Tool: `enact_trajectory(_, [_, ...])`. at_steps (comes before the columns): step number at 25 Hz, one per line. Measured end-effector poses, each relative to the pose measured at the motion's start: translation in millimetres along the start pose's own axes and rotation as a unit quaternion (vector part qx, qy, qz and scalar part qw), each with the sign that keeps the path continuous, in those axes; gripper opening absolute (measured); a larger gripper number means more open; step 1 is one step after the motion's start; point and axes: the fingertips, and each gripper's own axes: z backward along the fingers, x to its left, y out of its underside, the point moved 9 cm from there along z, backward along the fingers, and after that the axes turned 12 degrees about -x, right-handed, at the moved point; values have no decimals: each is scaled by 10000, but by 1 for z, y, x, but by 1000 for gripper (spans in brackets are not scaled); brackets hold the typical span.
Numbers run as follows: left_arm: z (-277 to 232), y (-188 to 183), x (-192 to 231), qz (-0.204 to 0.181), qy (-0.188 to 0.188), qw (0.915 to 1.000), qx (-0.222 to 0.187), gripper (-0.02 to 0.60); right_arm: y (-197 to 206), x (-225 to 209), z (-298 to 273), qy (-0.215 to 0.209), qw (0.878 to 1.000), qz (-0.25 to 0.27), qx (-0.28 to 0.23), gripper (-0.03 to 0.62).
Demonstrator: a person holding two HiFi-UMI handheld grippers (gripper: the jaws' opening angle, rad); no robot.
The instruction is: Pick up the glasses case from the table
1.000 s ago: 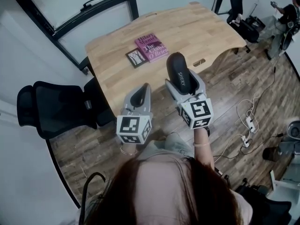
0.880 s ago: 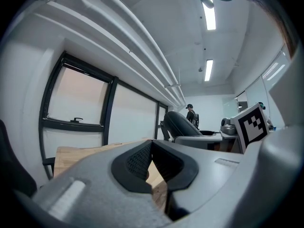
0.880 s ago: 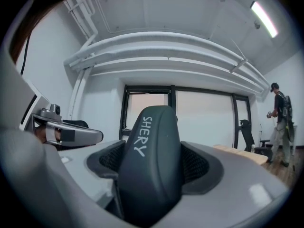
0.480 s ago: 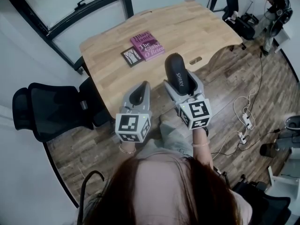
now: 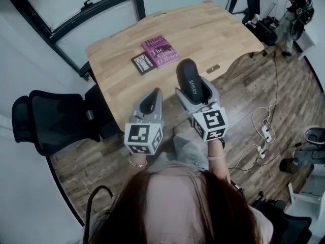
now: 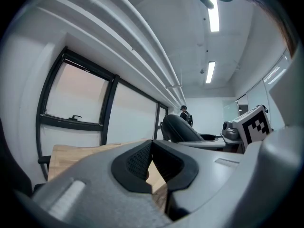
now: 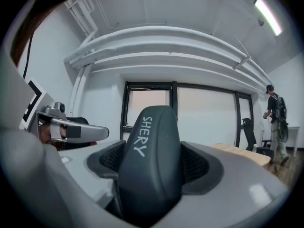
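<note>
A dark grey glasses case (image 5: 191, 80) marked "SHERY" is clamped between the jaws of my right gripper (image 5: 194, 88), lifted off the wooden table (image 5: 203, 32) and held over its near edge. In the right gripper view the glasses case (image 7: 151, 163) stands upright and fills the space between the black pads (image 7: 194, 161). My left gripper (image 5: 149, 104) is beside it on the left, shut with nothing in it; its pads (image 6: 137, 161) meet at the tips in the left gripper view.
A purple book (image 5: 160, 50) and a small black card (image 5: 143, 62) lie on the table's left part. A black office chair (image 5: 53, 118) stands at the left. Cables and a power strip (image 5: 265, 133) lie on the wood floor at right. A person (image 5: 293, 6) stands far right.
The view has shifted slightly; both grippers and the held case stay in nearly the same place, raised in front of the table's near edge.
</note>
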Motion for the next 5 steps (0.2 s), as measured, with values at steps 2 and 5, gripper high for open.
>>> enact_trajectory(2, [-5, 1, 3, 4, -18, 10000, -3, 5, 1, -2, -5, -30, 10000, 5, 3, 362])
enact_trajectory(5, [-12, 3, 9, 7, -40, 10000, -4, 5, 4, -5, -13, -36, 10000, 5, 21, 362])
